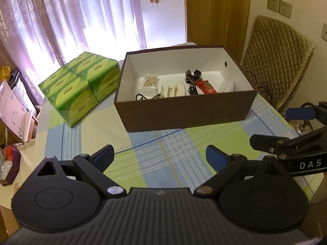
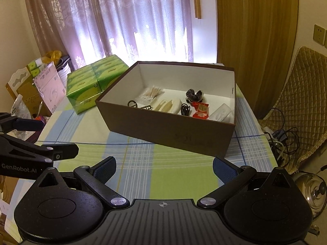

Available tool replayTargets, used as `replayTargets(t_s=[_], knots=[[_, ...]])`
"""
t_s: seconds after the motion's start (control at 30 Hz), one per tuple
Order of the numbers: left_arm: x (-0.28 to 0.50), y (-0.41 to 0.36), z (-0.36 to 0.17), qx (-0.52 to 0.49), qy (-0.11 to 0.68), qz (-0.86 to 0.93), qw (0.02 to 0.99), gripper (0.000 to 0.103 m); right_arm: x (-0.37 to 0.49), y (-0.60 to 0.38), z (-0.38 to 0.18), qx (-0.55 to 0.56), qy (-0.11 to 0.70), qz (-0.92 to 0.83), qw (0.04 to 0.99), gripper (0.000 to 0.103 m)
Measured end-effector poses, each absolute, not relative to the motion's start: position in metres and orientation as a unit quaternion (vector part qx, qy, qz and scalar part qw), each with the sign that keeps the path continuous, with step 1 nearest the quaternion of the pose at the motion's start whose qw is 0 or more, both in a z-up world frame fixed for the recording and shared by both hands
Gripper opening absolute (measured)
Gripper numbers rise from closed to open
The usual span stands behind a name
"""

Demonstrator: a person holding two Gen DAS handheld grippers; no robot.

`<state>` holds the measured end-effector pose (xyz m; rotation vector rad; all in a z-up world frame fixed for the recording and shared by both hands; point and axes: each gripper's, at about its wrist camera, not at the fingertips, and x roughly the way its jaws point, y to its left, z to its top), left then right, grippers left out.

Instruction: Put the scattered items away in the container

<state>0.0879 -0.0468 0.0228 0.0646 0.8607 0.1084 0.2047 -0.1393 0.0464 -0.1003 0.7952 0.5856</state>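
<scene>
- Setting: curtained room (image 1: 61, 16), table under a checked green-and-blue tablecloth (image 1: 169, 153); a quilted chair (image 1: 276, 61) stands at the far right.
- Left wrist view, your left gripper (image 1: 159, 157): jaws spread wide, nothing between them, hovering over bare cloth.
- Left wrist view, brown cardboard box (image 1: 184, 114): straight ahead of your left jaws and a little right, open top, white inside, long axis running across your view, near wall facing you.
- Left wrist view, contents: cotton swabs (image 1: 150, 83) at the back left, a red packet (image 1: 206, 86), a dark scrunchie (image 1: 193, 75), white pieces (image 1: 175, 89), black hair clips (image 1: 147, 97) by the near wall.
- Left wrist view, green tissue packs (image 1: 81, 85): stacked just left of the box, apart from it.
- Left wrist view, your right gripper (image 1: 286, 128): at the right edge, level with the box's near right corner.
- Right wrist view, your right gripper (image 2: 164, 168): jaws released and empty, over the cloth.
- Right wrist view, the box (image 2: 169, 126): ahead, turned with a near corner toward your right pad; the same items lie inside.
- Right wrist view, your left gripper (image 2: 40, 138): at the left edge, apart from the box.
- Judgement: no loose item shows on the cloth between either gripper and the box, so the tidying looks finished or nearly so; both hands sit about equally near.
</scene>
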Motion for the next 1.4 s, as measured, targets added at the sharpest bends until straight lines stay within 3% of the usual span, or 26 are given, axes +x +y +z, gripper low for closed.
replayTargets(t_s=[1.4], knots=[[0.085,-0.051,-0.007,0.032,0.458,0.075,0.885,0.095,0.196,-0.147,0.030,-0.071,0.389,0.286,0.873,0.103]])
